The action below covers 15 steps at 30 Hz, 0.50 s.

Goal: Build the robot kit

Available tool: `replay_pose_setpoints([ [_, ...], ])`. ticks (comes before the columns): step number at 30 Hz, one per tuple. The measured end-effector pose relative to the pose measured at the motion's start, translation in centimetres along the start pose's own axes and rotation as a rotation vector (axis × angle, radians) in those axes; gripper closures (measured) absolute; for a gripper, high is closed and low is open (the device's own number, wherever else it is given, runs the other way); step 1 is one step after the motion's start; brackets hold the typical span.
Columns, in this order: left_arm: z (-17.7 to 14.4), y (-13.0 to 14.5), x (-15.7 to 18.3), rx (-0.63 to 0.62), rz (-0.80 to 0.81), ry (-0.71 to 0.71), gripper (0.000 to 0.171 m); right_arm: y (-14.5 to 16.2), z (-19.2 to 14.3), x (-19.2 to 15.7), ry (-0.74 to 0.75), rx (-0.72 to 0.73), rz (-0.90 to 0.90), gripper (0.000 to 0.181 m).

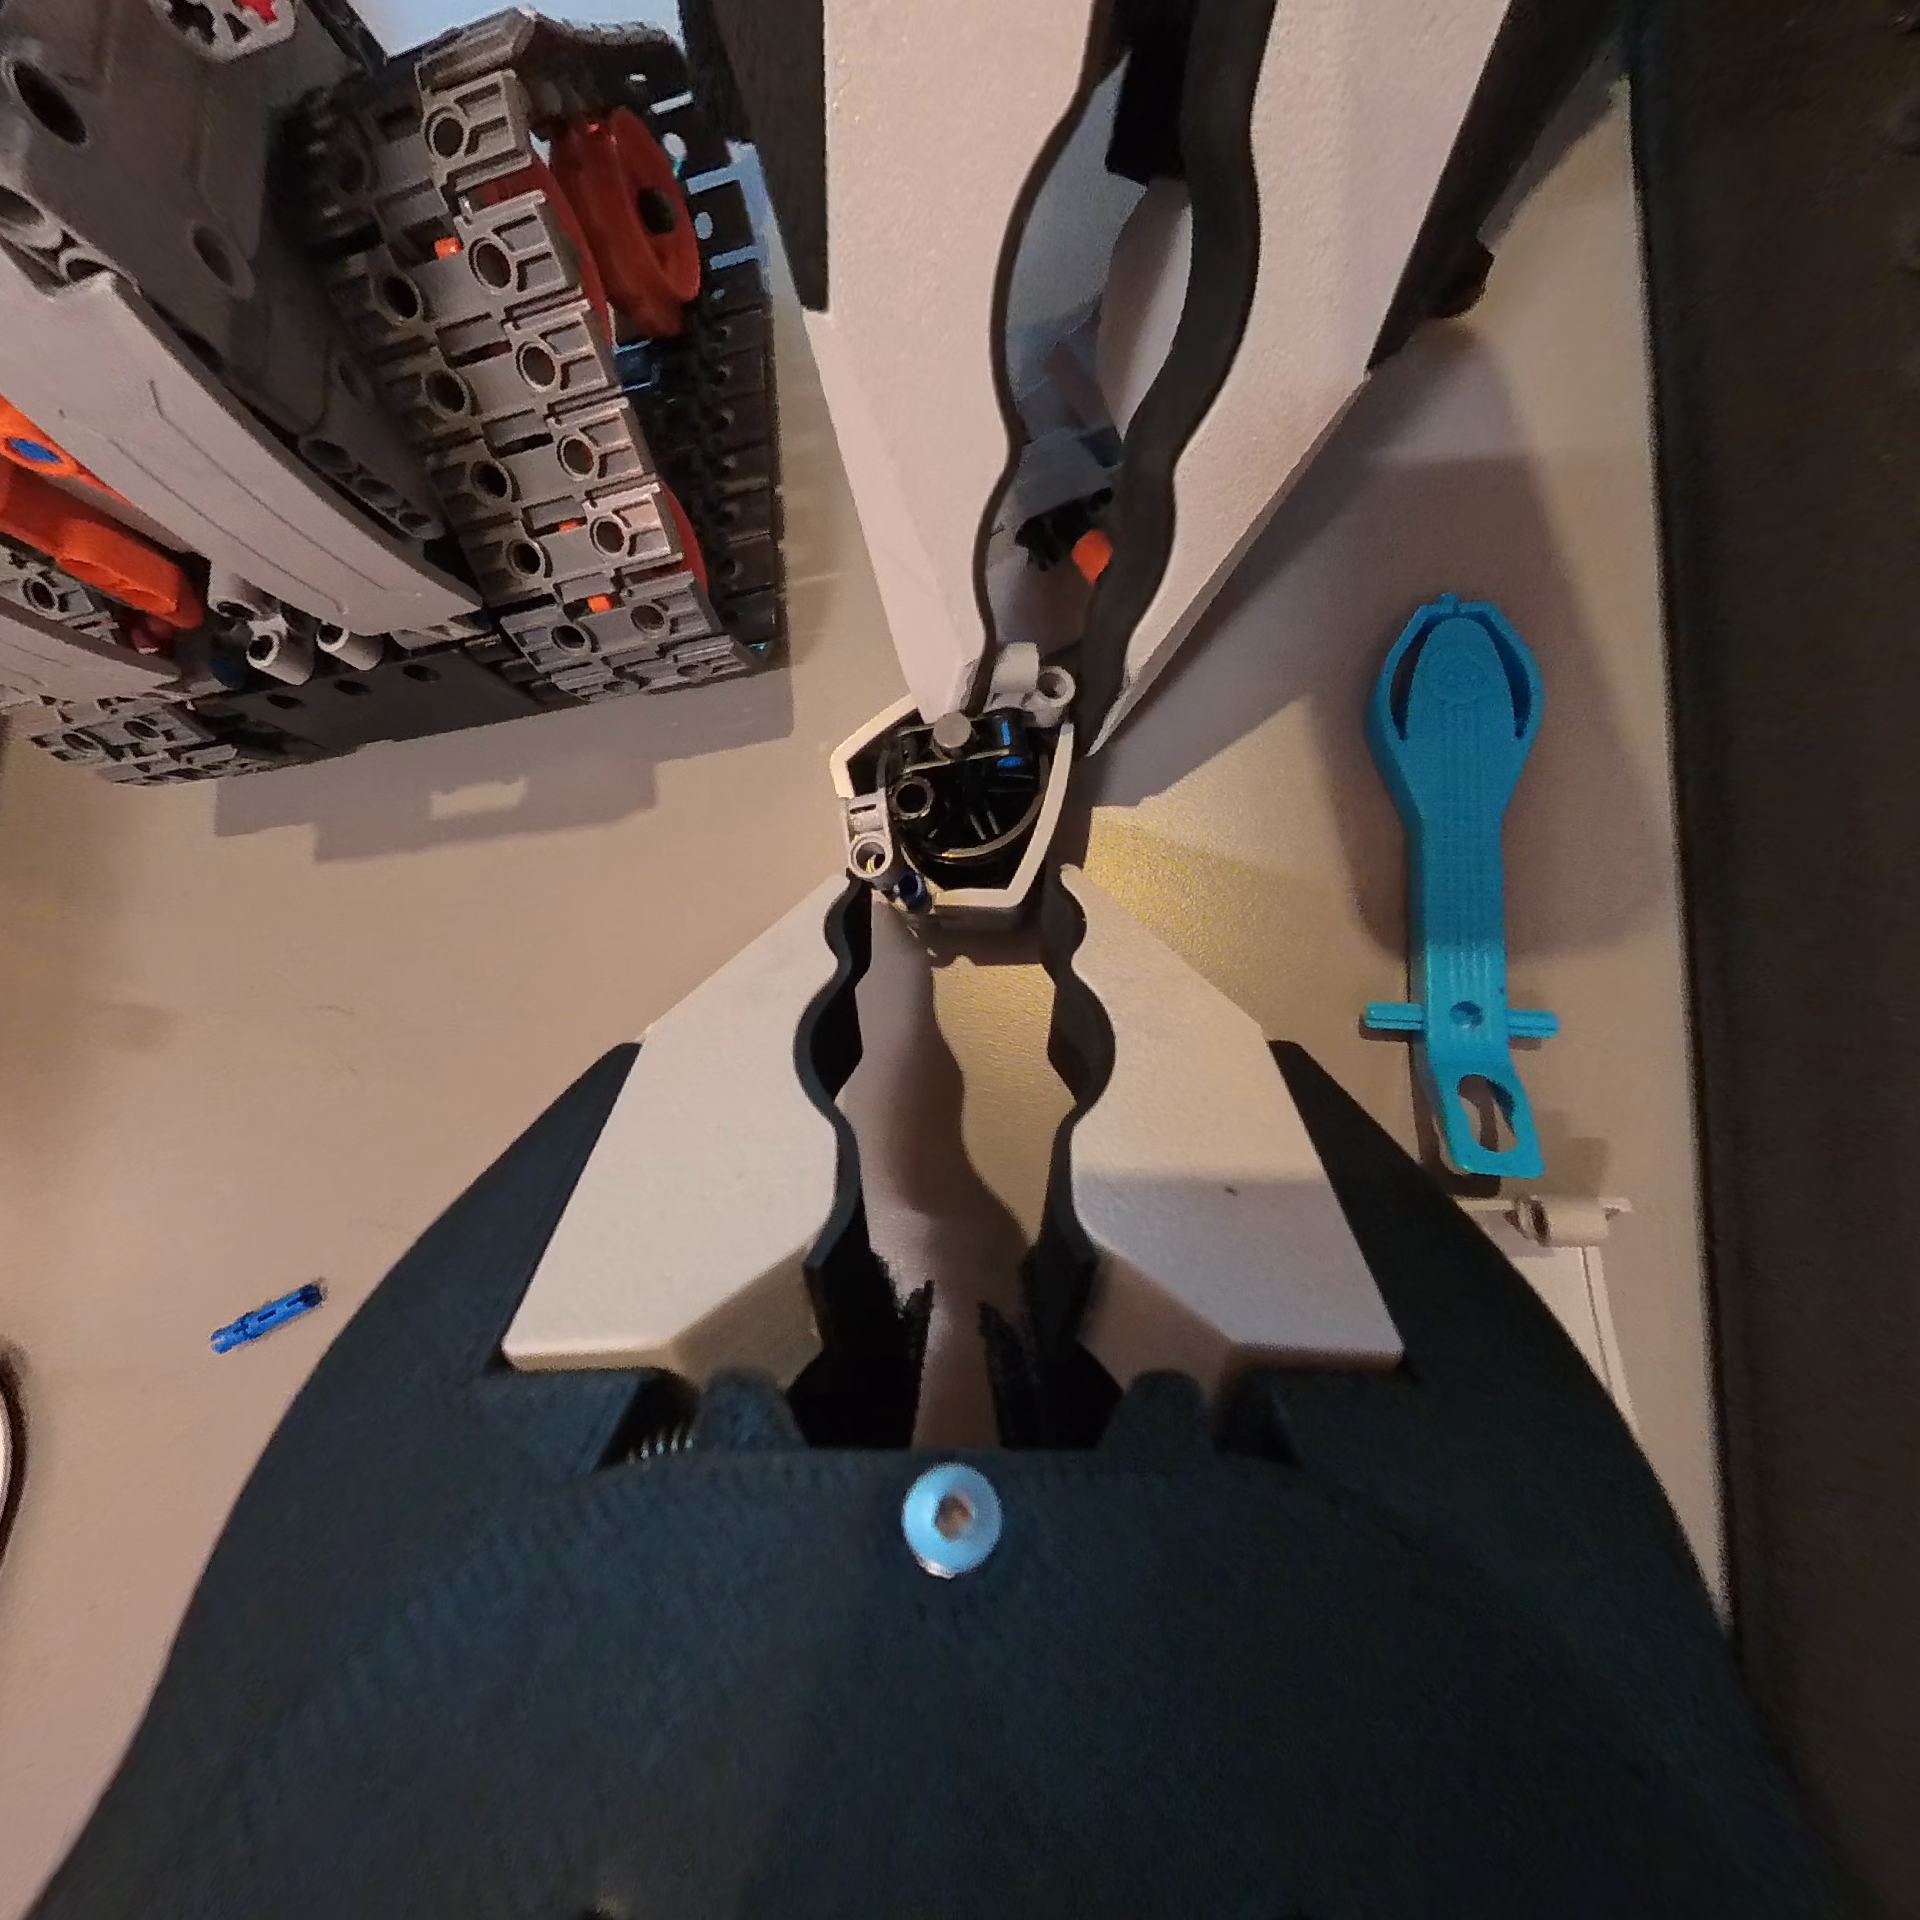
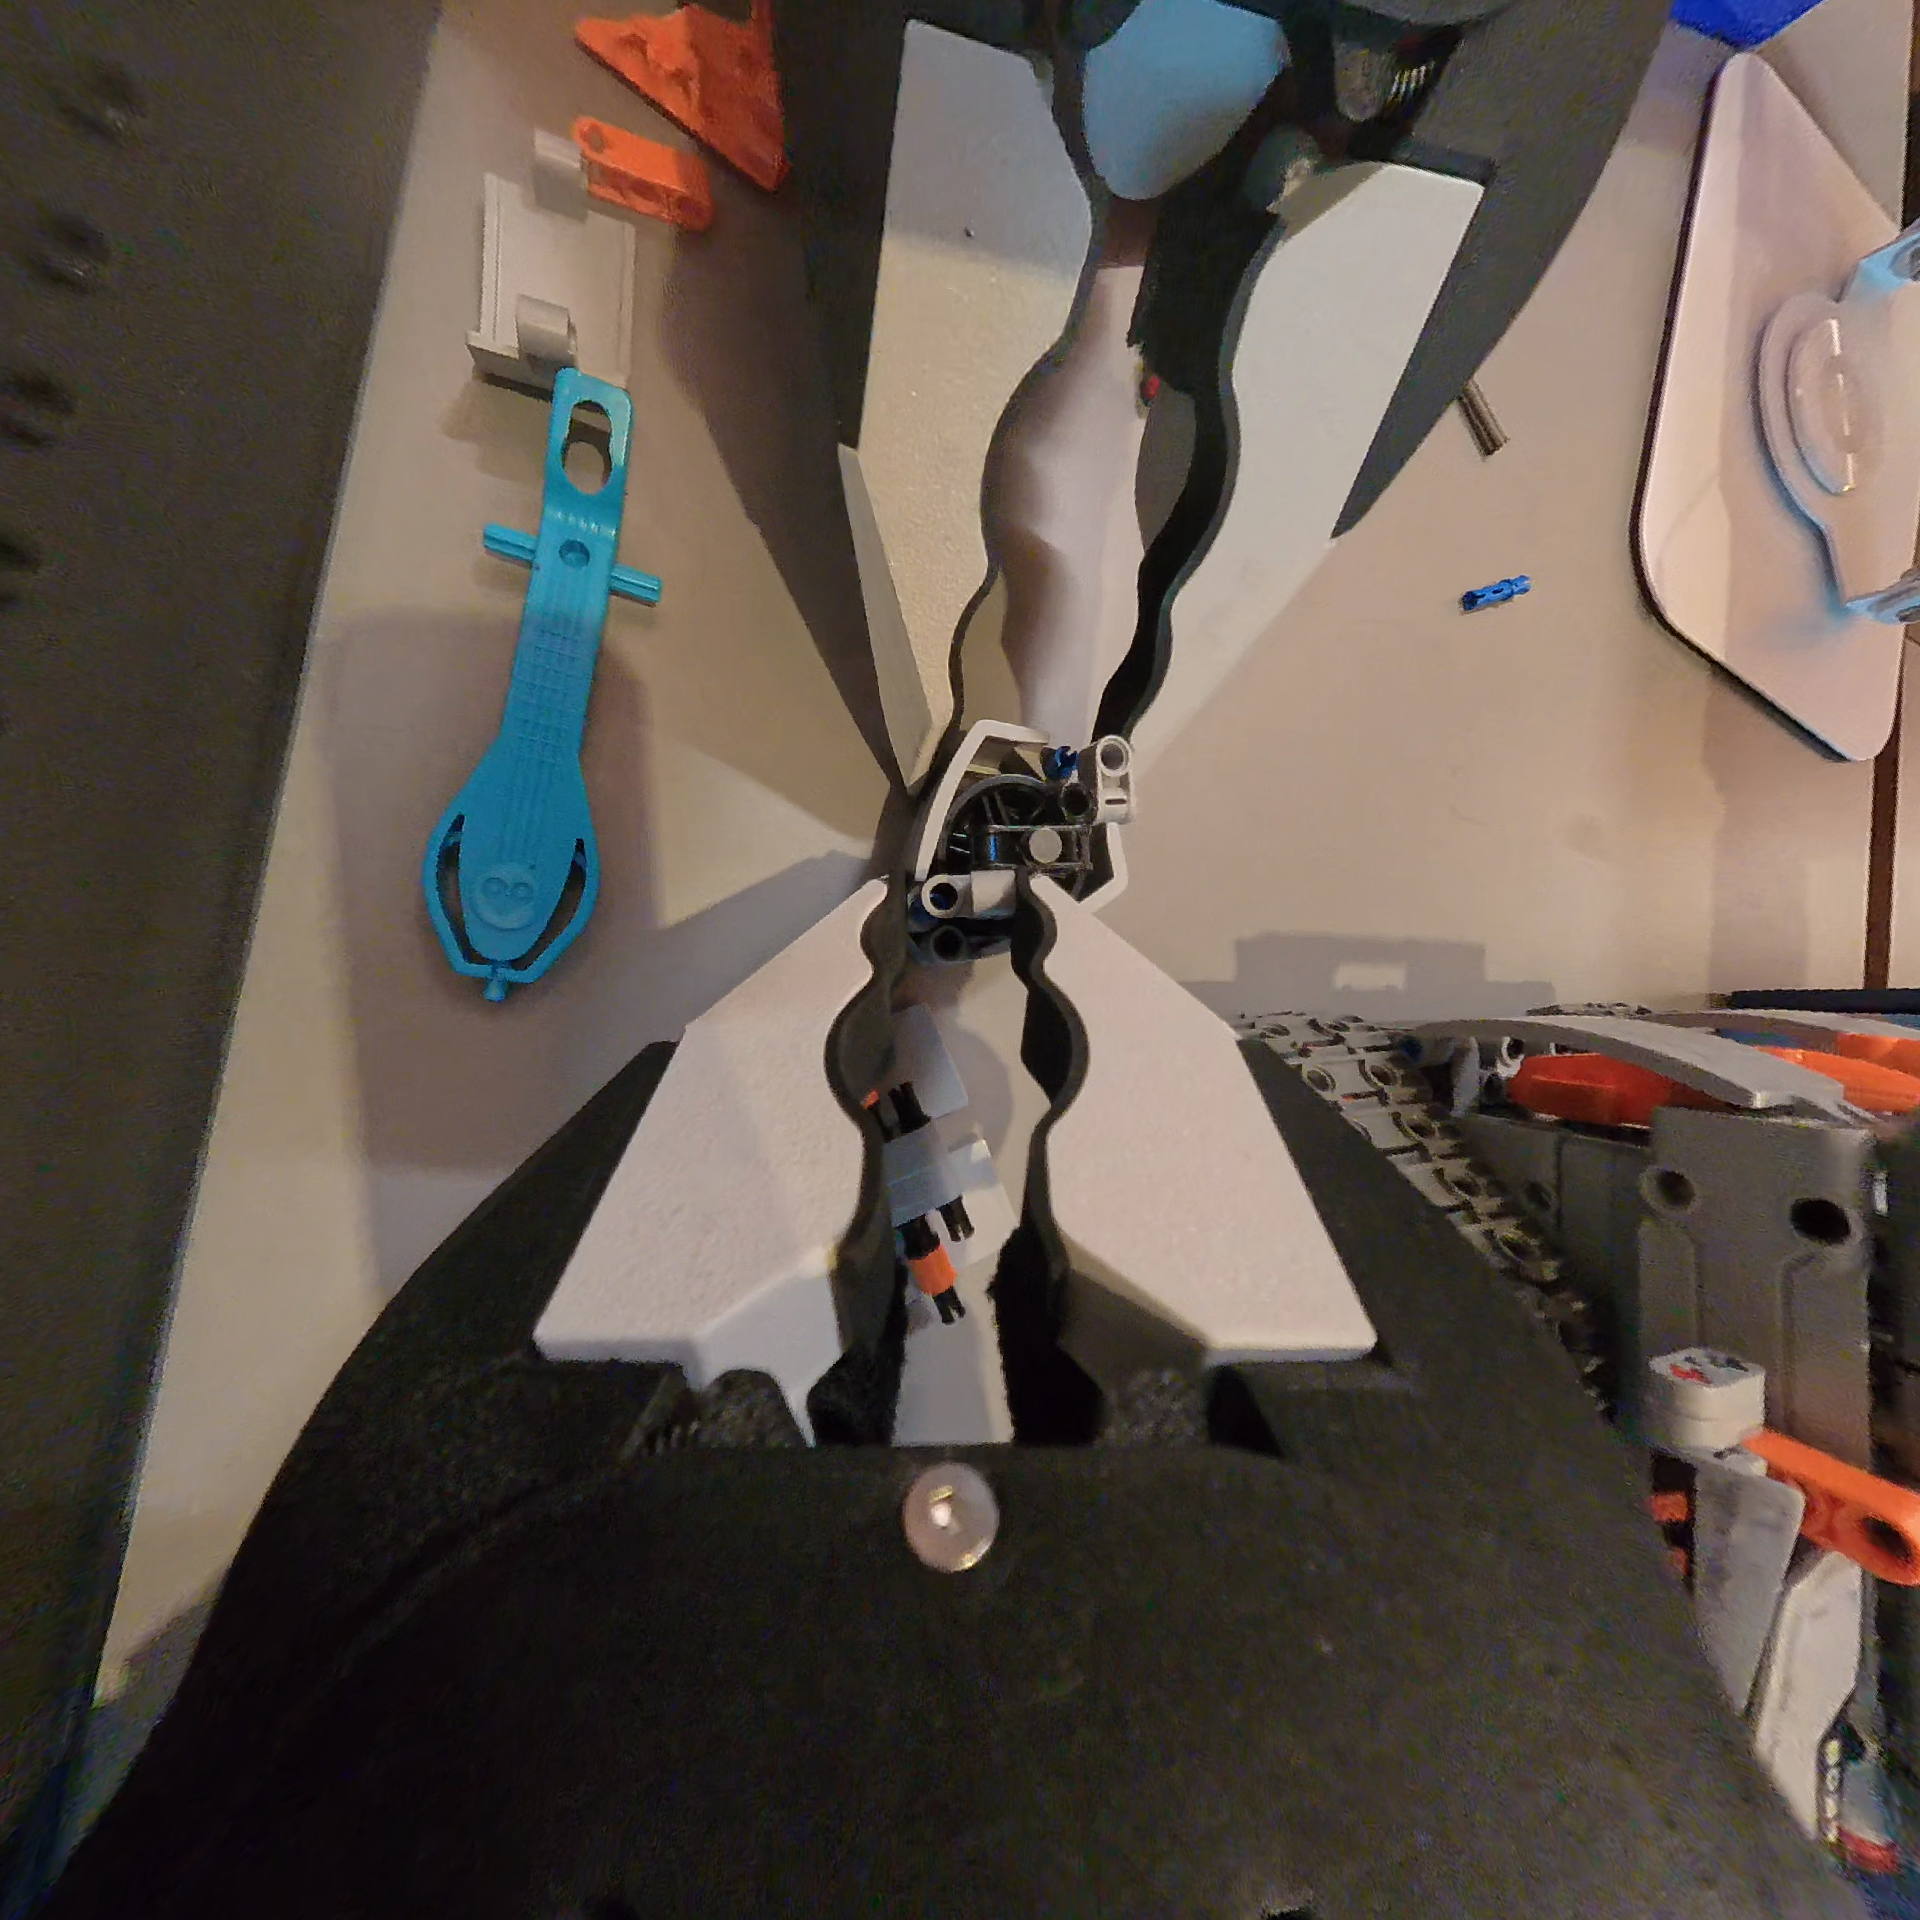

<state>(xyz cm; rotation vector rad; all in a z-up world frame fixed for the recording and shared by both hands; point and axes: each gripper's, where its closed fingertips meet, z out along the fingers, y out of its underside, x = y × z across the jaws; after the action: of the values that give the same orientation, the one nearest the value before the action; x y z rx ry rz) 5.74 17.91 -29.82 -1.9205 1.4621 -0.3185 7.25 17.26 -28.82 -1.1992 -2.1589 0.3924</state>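
Note:
A small brick assembly (image 1: 951, 810), a white curved panel around a black wheel part with grey connectors, hangs above the beige table between both grippers, which meet tip to tip. My left gripper (image 1: 961, 899) is shut on its near end. My right gripper (image 1: 1039, 696) comes in from the top of the left wrist view, shut on the far end. In the right wrist view the assembly (image 2: 1018, 821) sits at my right gripper (image 2: 961, 904). A grey piece with black and orange pins (image 2: 925, 1174) lies between its fingers. The left gripper (image 2: 1034, 727) closes on it from above.
A tracked brick vehicle (image 1: 468, 416) in grey and orange stands close by and also shows in the right wrist view (image 2: 1558, 1143). A teal separator tool (image 1: 1455, 904) (image 2: 551, 707), a blue pin (image 1: 265, 1330) (image 2: 1493, 594), orange parts (image 2: 696, 94) and a grey panel (image 2: 551, 281) lie on the table. A white board (image 2: 1787, 416) lies at the right. Left and right tips are no more than a few centimetres apart.

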Motion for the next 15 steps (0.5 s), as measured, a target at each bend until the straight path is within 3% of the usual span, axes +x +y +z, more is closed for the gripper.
replay_pose_setpoints([
  [15, 0.08, -0.16, -0.21, 0.005, -0.007, -0.018, 0.141, 0.13, -0.08, 0.13, 0.018, 0.013, 0.009, 0.164],
])
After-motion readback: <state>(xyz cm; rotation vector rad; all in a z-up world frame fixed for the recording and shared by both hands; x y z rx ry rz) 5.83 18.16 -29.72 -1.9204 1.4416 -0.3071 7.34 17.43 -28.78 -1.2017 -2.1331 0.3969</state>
